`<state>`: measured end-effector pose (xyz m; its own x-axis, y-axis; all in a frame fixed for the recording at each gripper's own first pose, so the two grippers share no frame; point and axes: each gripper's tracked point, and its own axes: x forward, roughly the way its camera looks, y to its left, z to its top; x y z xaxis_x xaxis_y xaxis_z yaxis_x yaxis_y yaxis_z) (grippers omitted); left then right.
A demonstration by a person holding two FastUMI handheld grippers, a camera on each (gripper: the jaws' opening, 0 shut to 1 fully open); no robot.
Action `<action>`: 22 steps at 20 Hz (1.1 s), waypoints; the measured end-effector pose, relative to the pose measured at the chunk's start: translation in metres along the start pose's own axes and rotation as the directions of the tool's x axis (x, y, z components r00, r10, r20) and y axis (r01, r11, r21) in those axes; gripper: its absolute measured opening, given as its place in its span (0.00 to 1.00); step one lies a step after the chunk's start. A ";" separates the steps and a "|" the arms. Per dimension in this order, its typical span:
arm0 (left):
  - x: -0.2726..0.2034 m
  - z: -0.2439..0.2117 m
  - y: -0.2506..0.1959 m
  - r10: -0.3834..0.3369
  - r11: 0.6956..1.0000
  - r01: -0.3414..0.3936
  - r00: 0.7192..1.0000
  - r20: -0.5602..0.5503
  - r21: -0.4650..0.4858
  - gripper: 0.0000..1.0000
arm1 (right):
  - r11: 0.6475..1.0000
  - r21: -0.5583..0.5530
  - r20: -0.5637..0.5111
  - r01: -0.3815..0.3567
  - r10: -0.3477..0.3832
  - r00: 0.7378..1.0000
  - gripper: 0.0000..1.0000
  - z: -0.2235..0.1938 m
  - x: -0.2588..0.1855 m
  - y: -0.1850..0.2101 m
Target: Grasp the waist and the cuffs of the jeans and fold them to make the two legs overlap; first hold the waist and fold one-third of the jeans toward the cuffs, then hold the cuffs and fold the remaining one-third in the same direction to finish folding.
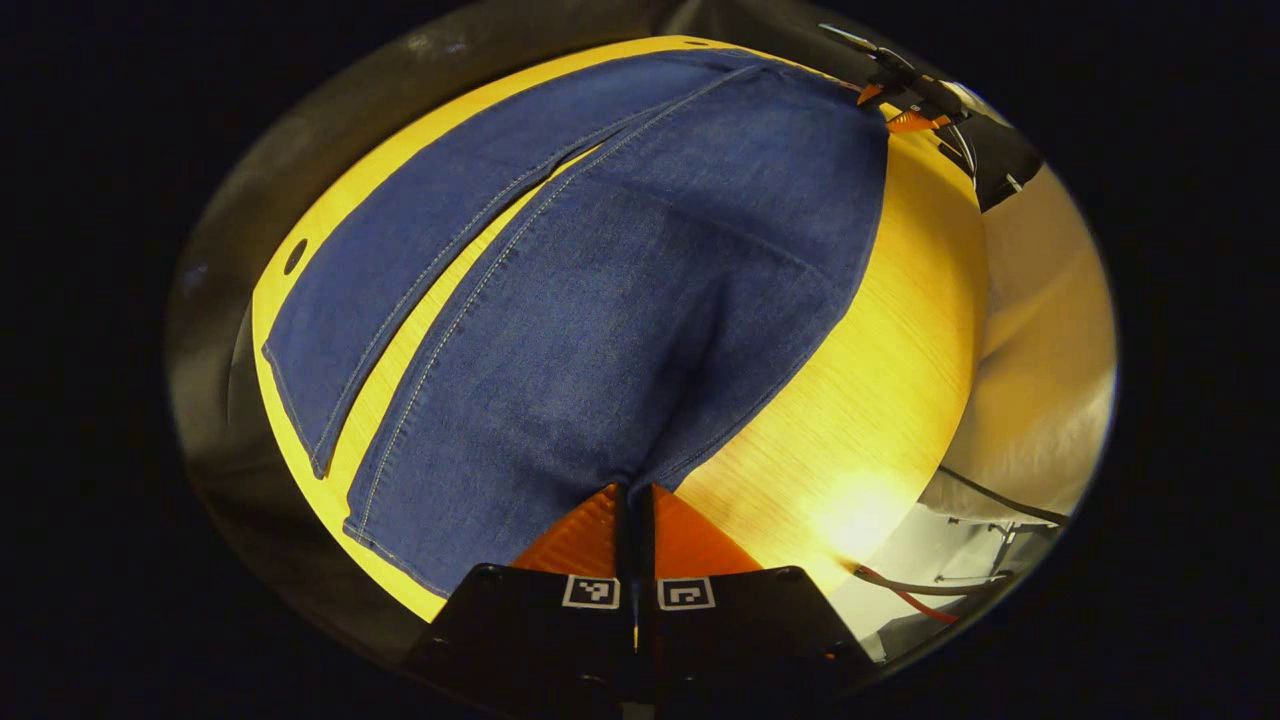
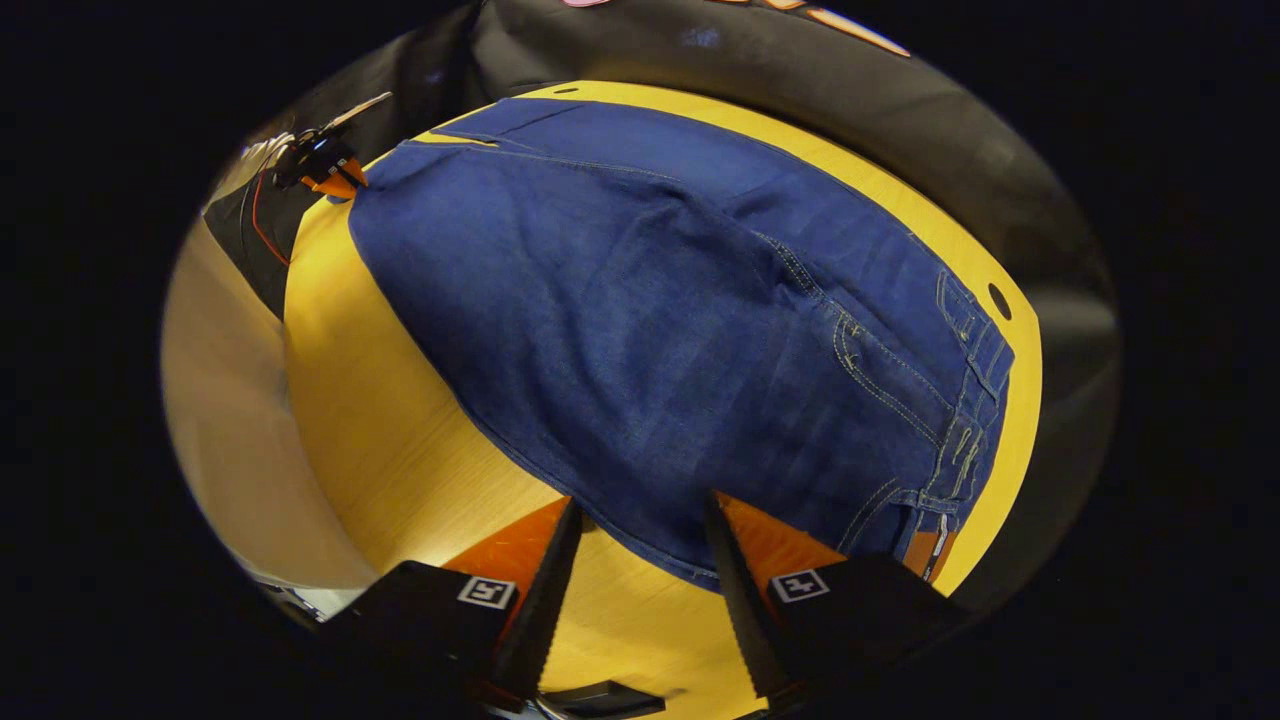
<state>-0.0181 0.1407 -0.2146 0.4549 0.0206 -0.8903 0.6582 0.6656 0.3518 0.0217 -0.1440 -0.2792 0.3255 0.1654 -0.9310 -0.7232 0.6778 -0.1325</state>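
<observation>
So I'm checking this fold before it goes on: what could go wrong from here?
The left gripper pinches only the very hem of the jeans, so the cuff may slip out when lifted. The right gripper is open at the waist edge, one finger over the denim, gripping nothing; lifting now would raise one end alone and skew the legs. The jeans nearly reach the table edge and could slide off.

Deep indigo-blue jeans point(image 1: 600, 300), faintly mottled, paler and more faded toward the middle of each leg, with light tan stitching tracing the seams. At the waist point(image 2: 950, 430), the same pale thread runs around the pocket and belt loops, beside a small brown patch point(image 2: 935, 555). Under the jeans, the table point(image 1: 880, 400) glows warm yellow with fine wood grain.
</observation>
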 end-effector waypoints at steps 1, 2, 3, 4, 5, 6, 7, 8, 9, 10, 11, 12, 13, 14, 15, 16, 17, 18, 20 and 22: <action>0.000 -0.001 0.001 0.004 1.000 -0.004 1.000 -0.001 -0.007 0.00 | 1.000 -0.006 0.008 0.001 -0.001 1.000 0.64 0.003 0.000 -0.003; 0.000 0.000 0.000 0.010 1.000 -0.010 1.000 0.000 -0.018 0.00 | 1.000 -0.008 0.016 0.007 -0.006 1.000 0.49 0.007 0.001 -0.011; -0.001 -0.001 -0.001 0.018 0.999 -0.018 1.000 0.004 -0.031 0.00 | 1.000 -0.002 0.010 0.019 -0.019 1.000 0.35 0.011 0.000 -0.016; -0.001 -0.001 -0.001 0.027 0.999 -0.026 1.000 0.012 -0.040 0.00 | 0.999 0.010 0.008 0.032 -0.032 0.999 0.21 0.012 0.000 -0.018; 0.001 -0.002 0.002 0.040 0.998 -0.039 0.999 0.026 -0.053 0.00 | 0.999 0.020 0.001 0.042 -0.042 0.999 0.13 0.012 0.001 -0.019; 0.000 -0.001 0.003 0.060 0.995 -0.056 0.997 0.045 -0.080 0.00 | 0.998 0.033 -0.009 0.049 -0.049 0.999 0.11 0.011 0.001 -0.014; 0.000 -0.001 0.003 0.086 0.991 -0.078 0.994 0.071 -0.110 0.00 | 0.997 0.055 -0.027 0.061 -0.059 0.998 0.08 0.010 0.002 -0.013; -0.001 0.000 0.004 0.117 0.985 -0.104 0.989 0.094 -0.135 0.00 | 0.995 0.072 -0.042 0.075 -0.072 0.997 0.08 0.010 0.000 -0.012; -0.002 -0.001 0.004 0.147 0.980 -0.130 0.983 0.109 -0.153 0.00 | 0.992 0.081 -0.045 0.100 -0.097 0.994 0.07 0.014 -0.001 -0.014; -0.002 0.000 0.004 0.172 0.973 -0.150 0.978 0.119 -0.172 0.00 | 0.988 0.083 -0.053 0.130 -0.126 0.991 0.05 0.012 -0.001 -0.014; -0.001 0.000 0.005 0.194 0.965 -0.166 0.972 0.128 -0.203 0.00 | 0.983 0.087 -0.048 0.159 -0.156 0.987 0.04 0.013 -0.002 -0.014; -0.003 0.001 0.005 0.212 0.955 -0.176 0.968 0.137 -0.239 0.00 | 0.977 0.099 -0.040 0.188 -0.185 0.982 0.03 0.013 -0.002 -0.014; -0.005 0.003 0.008 0.231 0.945 -0.186 0.962 0.147 -0.271 0.00 | 0.970 0.122 -0.029 0.212 -0.210 0.977 0.03 0.016 -0.005 -0.013; -0.010 0.006 0.012 0.261 0.933 -0.208 0.952 0.157 -0.293 0.00 | 0.961 0.154 -0.015 0.229 -0.230 0.973 0.03 0.018 -0.009 -0.013; -0.018 0.009 0.018 0.313 0.918 -0.253 0.934 0.169 -0.306 0.00 | 0.952 0.193 0.007 0.237 -0.243 0.970 0.03 0.023 -0.014 -0.012; -0.027 0.014 0.026 0.367 0.898 -0.298 0.913 0.179 -0.322 0.00 | 0.943 0.226 0.034 0.243 -0.257 0.966 0.03 0.030 -0.019 -0.010; -0.036 0.021 0.034 0.406 0.880 -0.329 0.895 0.186 -0.342 0.00 | 0.933 0.252 0.059 0.256 -0.279 0.959 0.03 0.039 -0.025 -0.013; -0.045 0.026 0.045 0.446 0.860 -0.359 0.874 0.193 -0.362 0.00 | 0.925 0.266 0.081 0.271 -0.302 0.950 0.03 0.048 -0.033 -0.018; -0.059 0.041 0.063 0.509 0.823 -0.403 0.836 0.204 -0.401 0.00 | 0.911 0.278 0.124 0.306 -0.349 0.929 0.03 0.065 -0.047 -0.026; -0.074 0.054 0.084 0.563 0.781 -0.434 0.801 0.205 -0.449 0.00 | 0.895 0.287 0.155 0.341 -0.395 0.906 0.03 0.083 -0.057 -0.034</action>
<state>0.0358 0.1545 -0.1038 0.8575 0.2387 -0.4557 0.0470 0.8458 0.5314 0.0785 -0.1170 -0.1936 0.6746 -0.0067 -0.7381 -0.3617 0.8687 -0.3384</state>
